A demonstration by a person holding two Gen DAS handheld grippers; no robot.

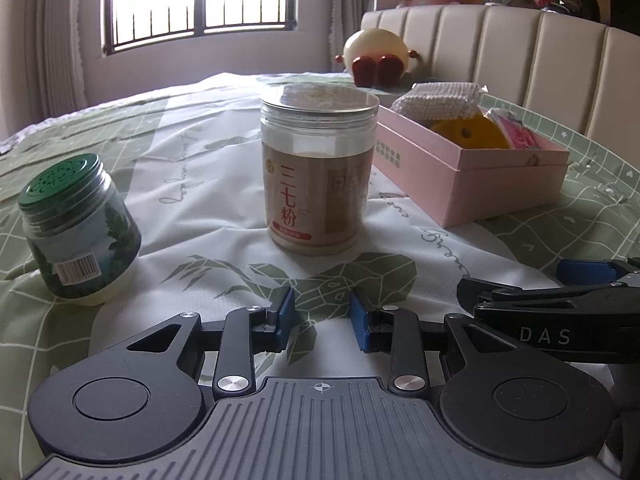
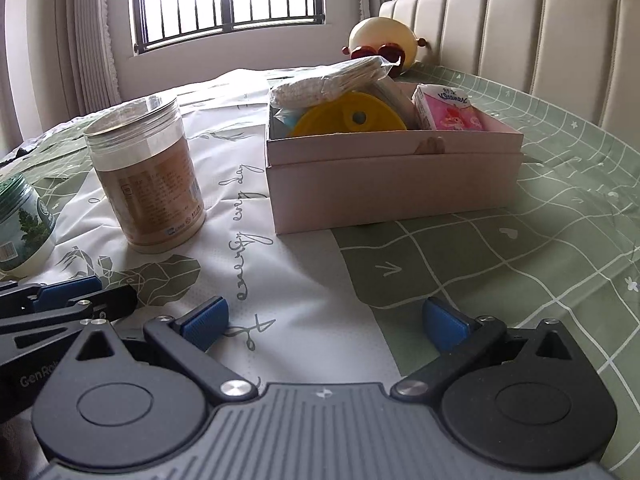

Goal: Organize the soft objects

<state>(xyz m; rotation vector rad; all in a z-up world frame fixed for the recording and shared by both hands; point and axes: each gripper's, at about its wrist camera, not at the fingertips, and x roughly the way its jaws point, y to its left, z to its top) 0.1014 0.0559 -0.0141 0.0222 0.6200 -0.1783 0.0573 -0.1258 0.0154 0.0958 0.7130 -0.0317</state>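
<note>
Cotton swab bag [image 2: 328,80]: light, crinkly, slippery; sits atop pink box [image 2: 392,184] on bed; pinch its edge; left gripper [image 1: 322,320] jaws part-open, right gripper [image 2: 325,322] jaws wide, both empty

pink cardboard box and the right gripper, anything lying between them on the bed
Nothing. In the right wrist view only bare printed green and white bedsheet runs from the open right gripper to the pink cardboard box.

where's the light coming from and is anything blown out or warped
Left wrist view: the barred window backlights the scene and its panes are blown out; the clear plastic powder jar faces the camera in shade. Right wrist view: same white window; fisheye bends the cream padded headboard.
</note>
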